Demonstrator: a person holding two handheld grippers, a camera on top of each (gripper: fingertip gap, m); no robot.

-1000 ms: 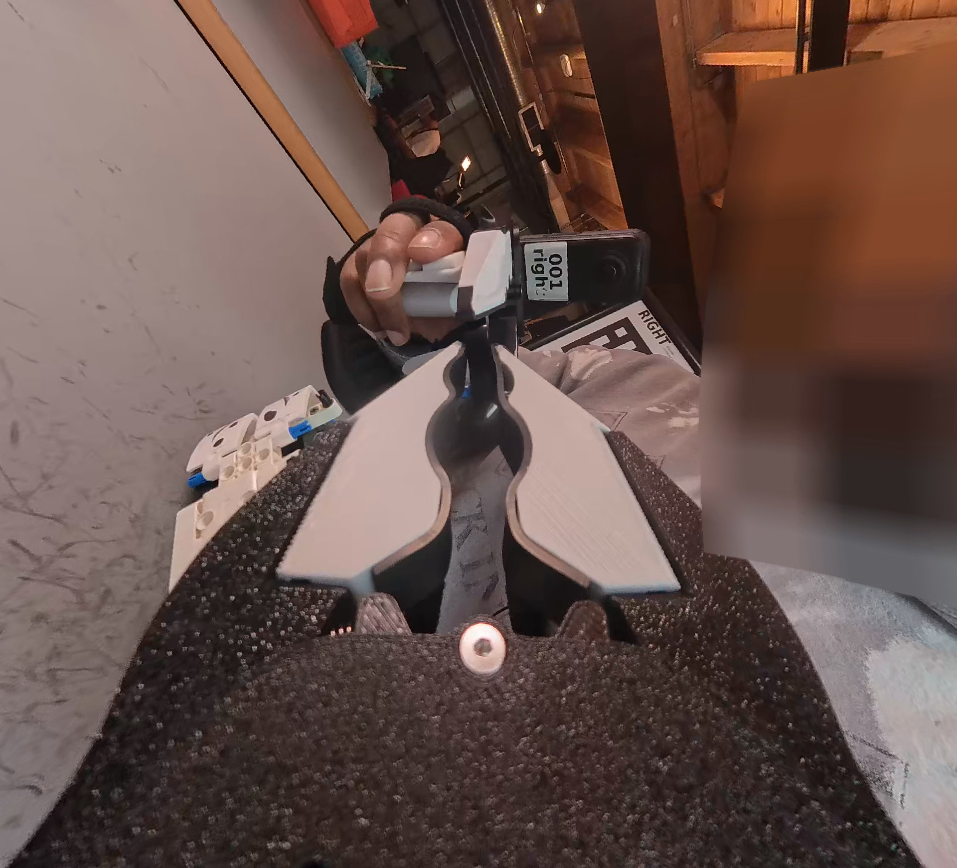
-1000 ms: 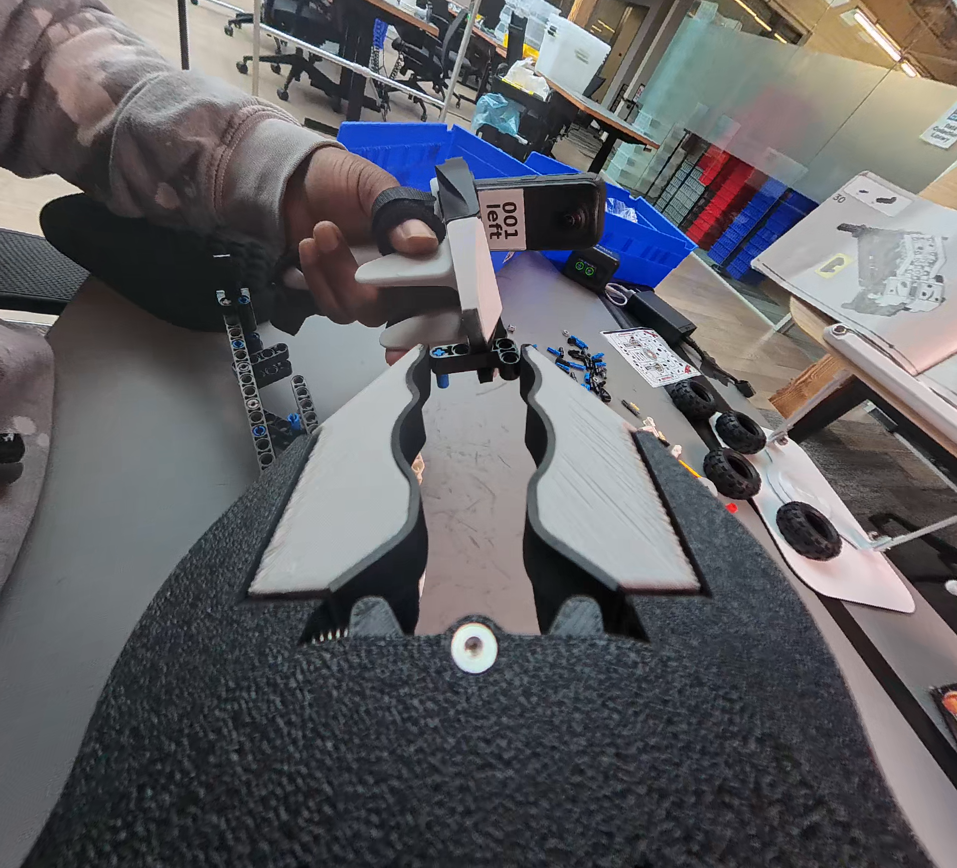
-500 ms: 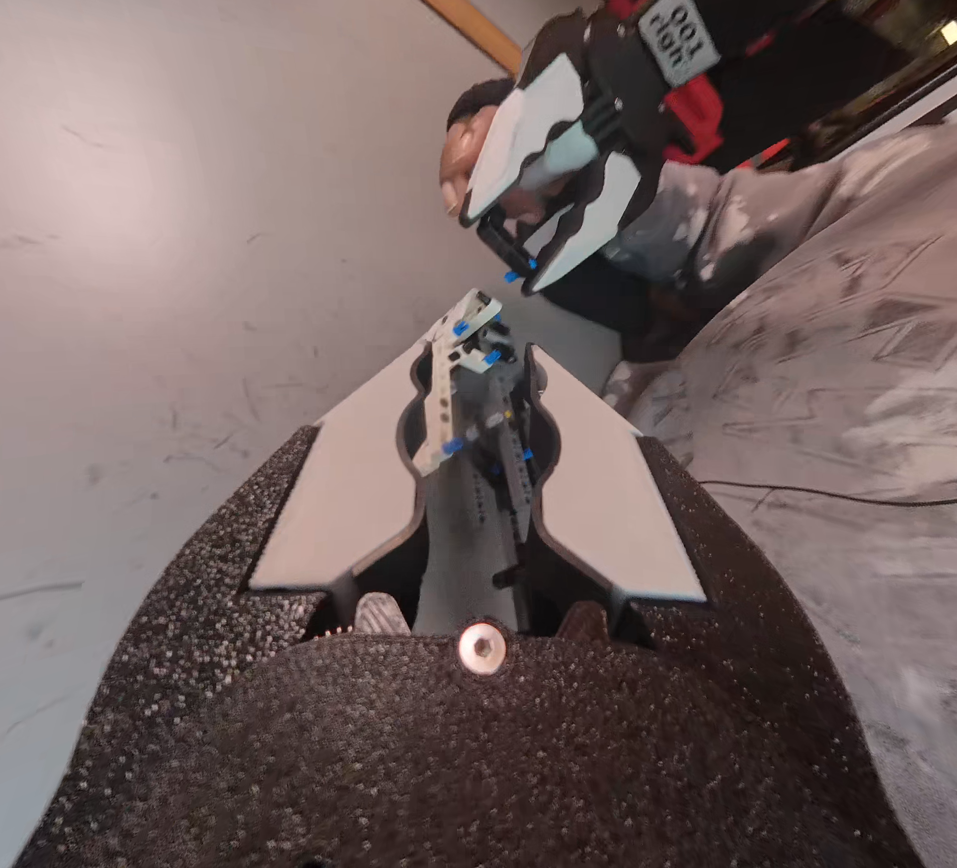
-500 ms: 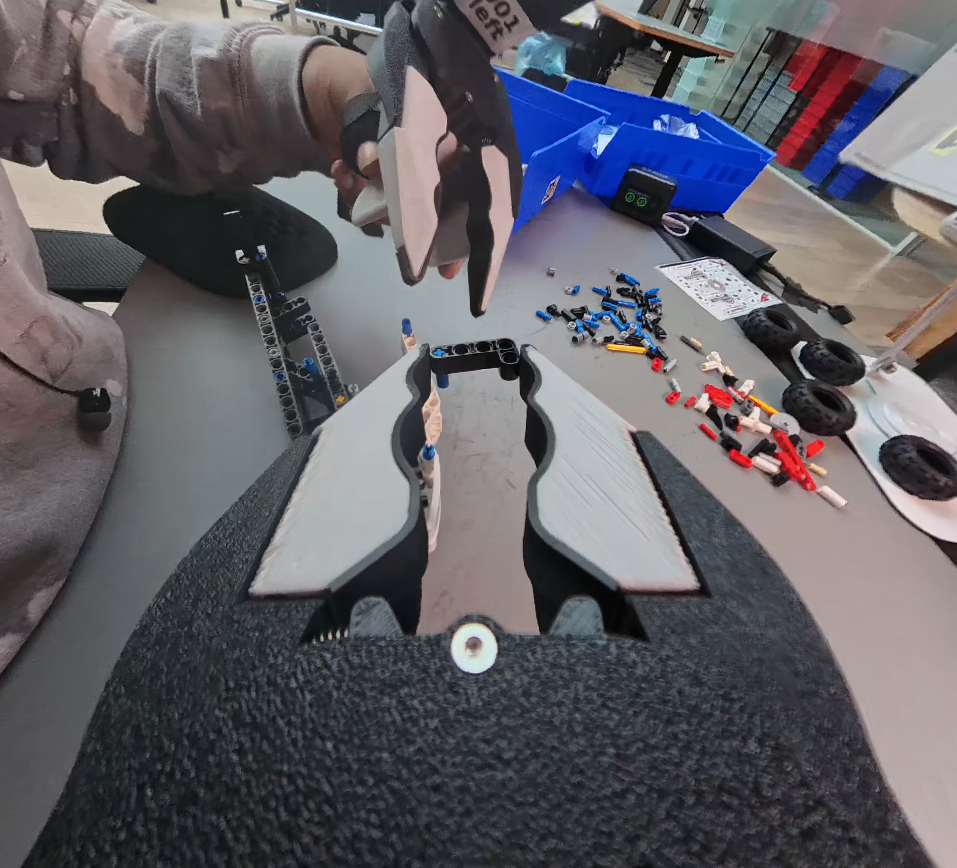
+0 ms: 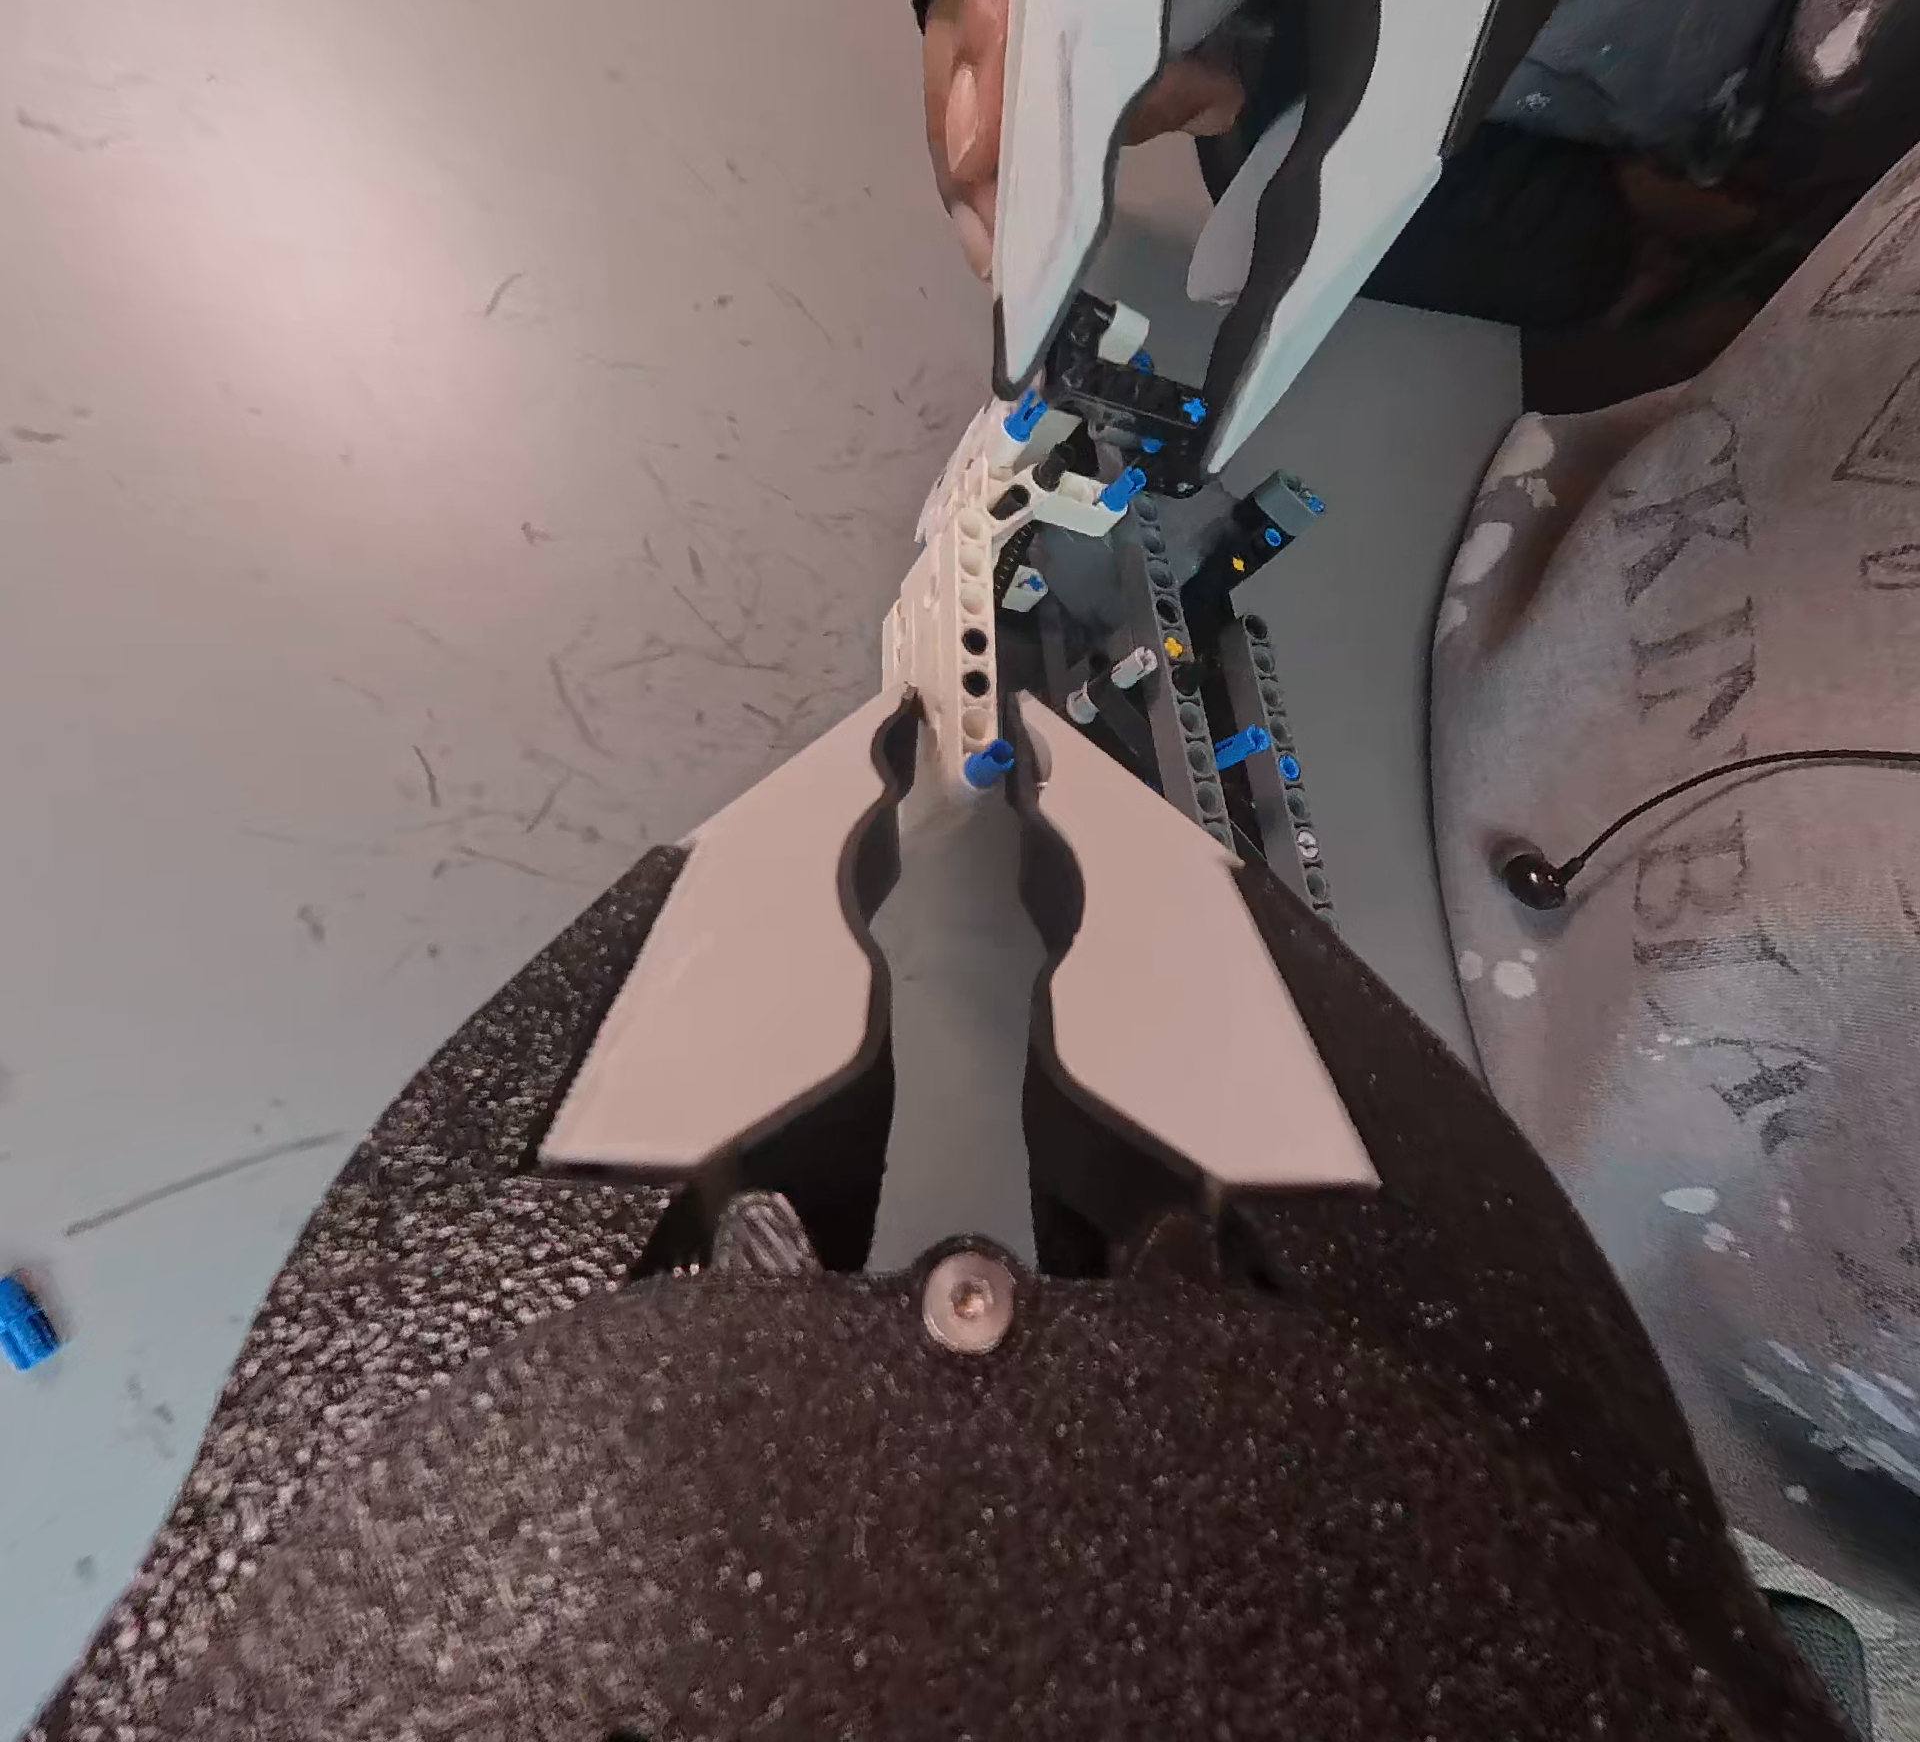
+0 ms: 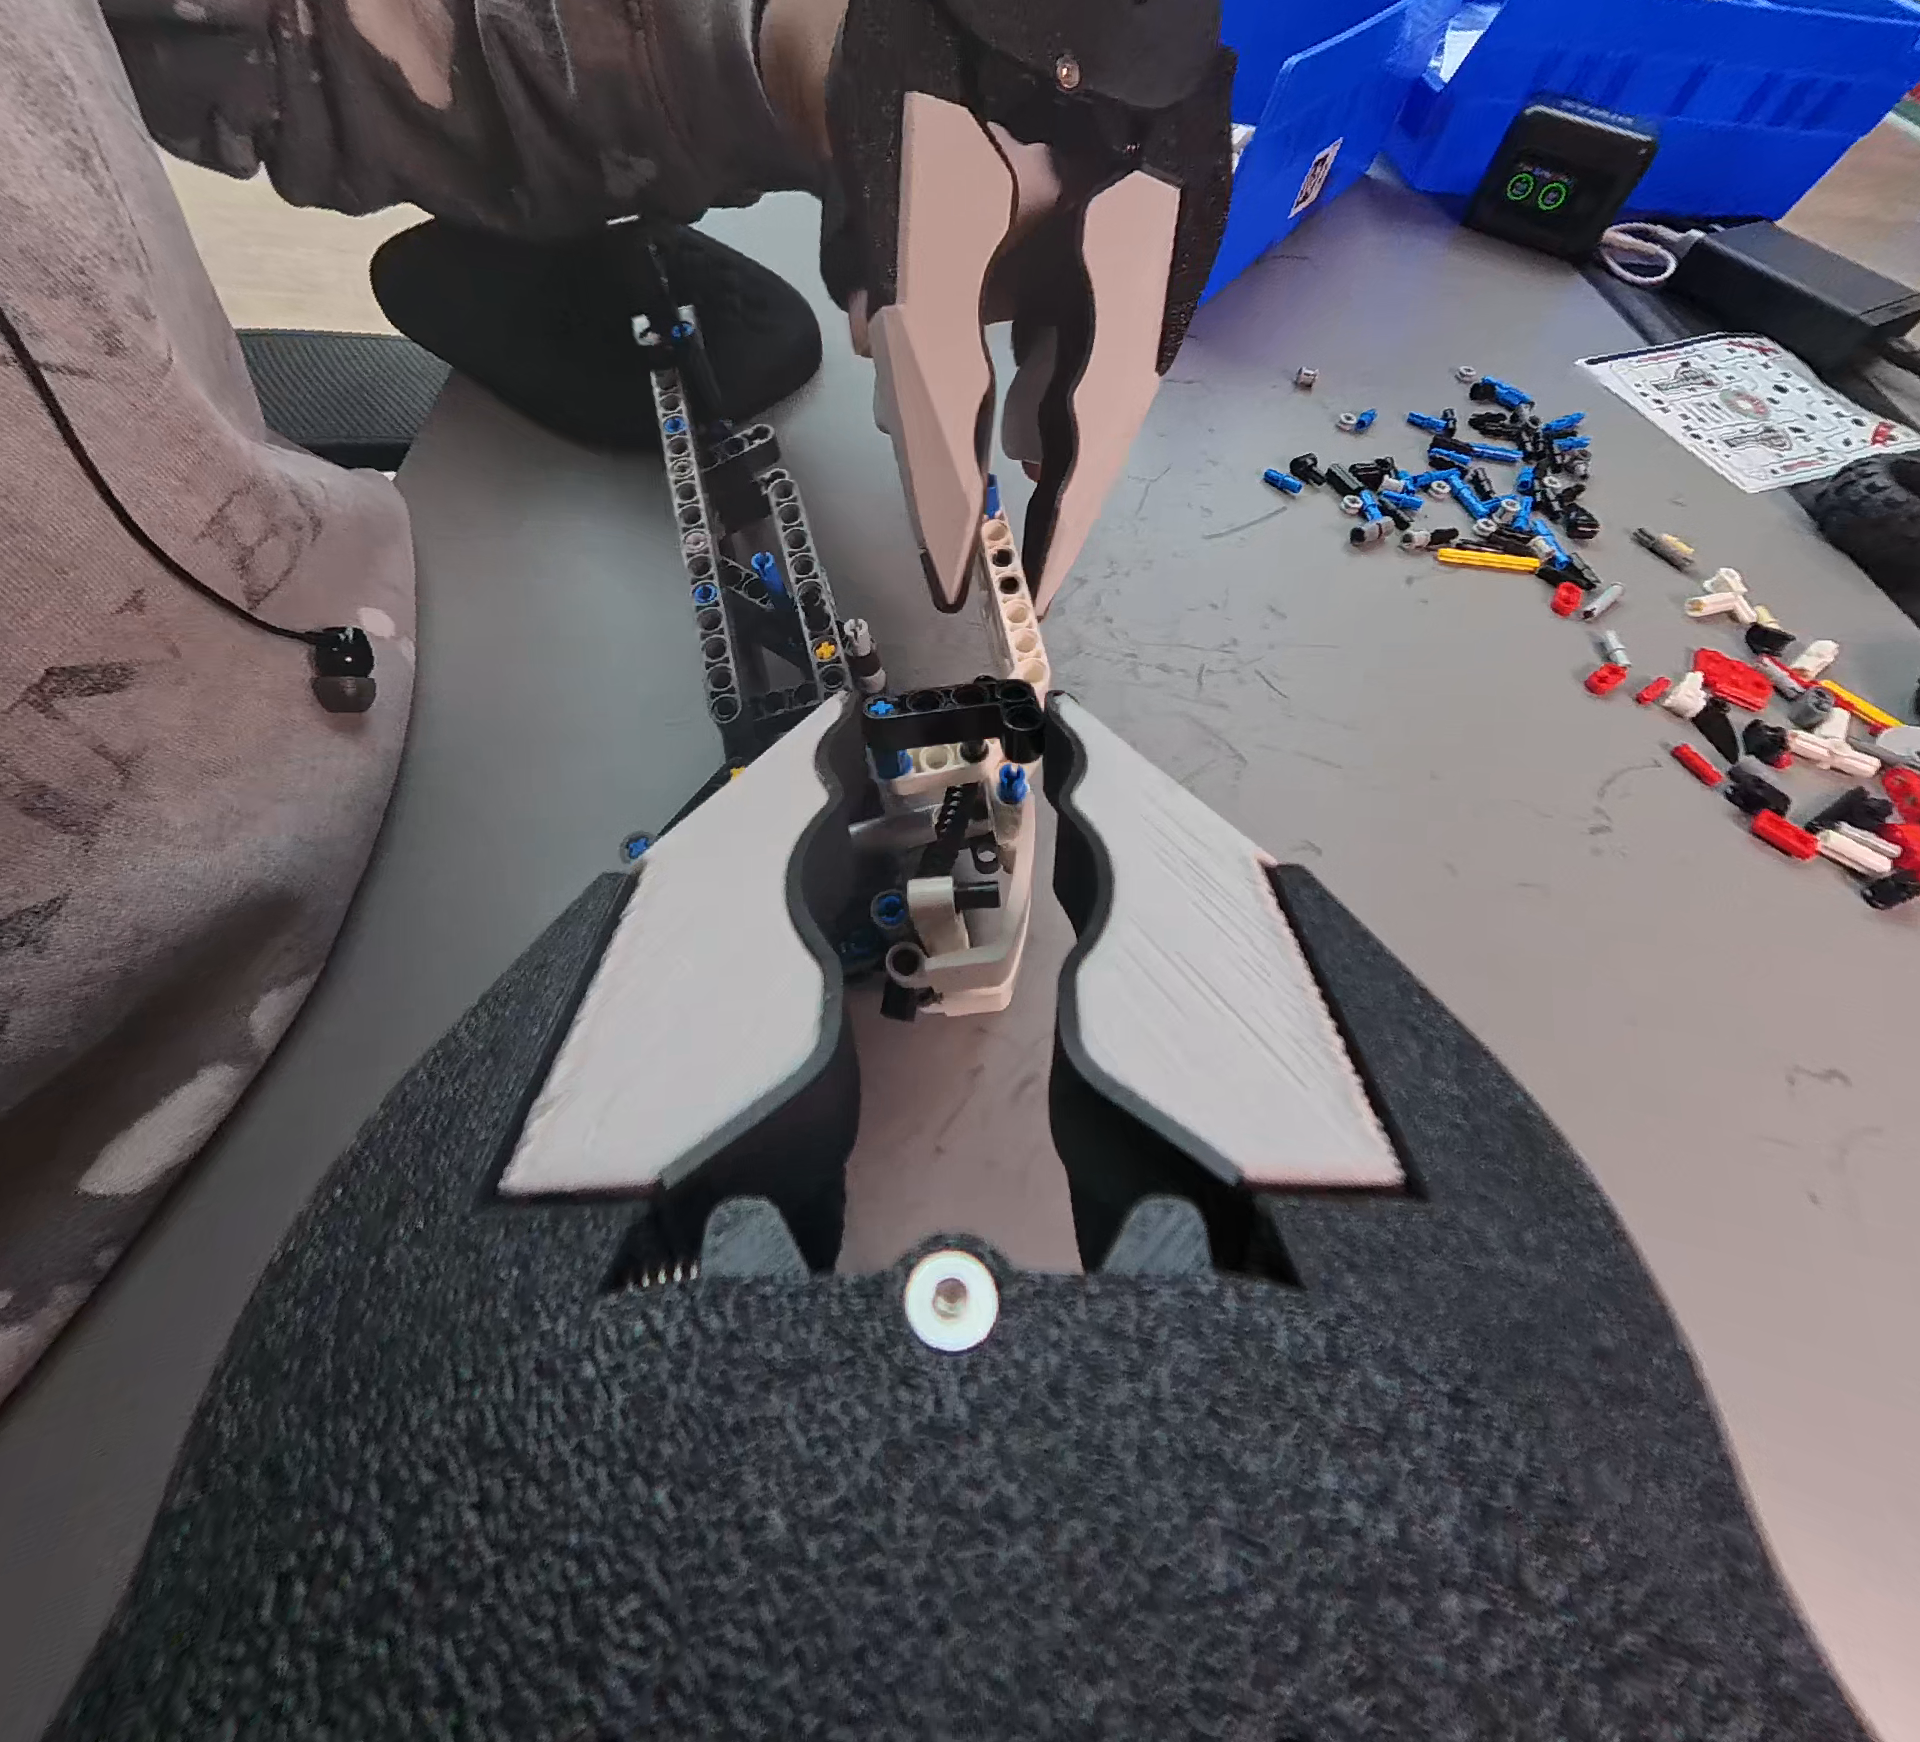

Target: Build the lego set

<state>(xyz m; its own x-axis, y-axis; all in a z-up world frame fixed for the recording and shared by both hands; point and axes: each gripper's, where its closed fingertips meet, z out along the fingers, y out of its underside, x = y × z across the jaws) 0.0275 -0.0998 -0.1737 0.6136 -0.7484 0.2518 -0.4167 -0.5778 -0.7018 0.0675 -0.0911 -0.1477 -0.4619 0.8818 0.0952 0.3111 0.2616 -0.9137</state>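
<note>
Left tongs (image 5: 961,742) pinch the white beam (image 5: 961,653) of the lego model standing on the grey worktop (image 6: 1351,757); right tongs (image 6: 951,705) clamp a black piece (image 6: 951,705) at its other end.

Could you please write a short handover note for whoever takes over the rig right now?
Left gripper: closed on the lower end of the white beam assembly, steadying it on the table.
Right gripper: shut on a small black beam piece, held right at the top of the white assembly; whether it has seated I cannot tell.
The grey frame lies beside the assembly. Loose pins and connectors and red and white parts are spread to the right, with blue bins behind.
Done: frame and white sub-assembly partly built.
Left: press the black piece home, then continue with the loose parts.
</note>
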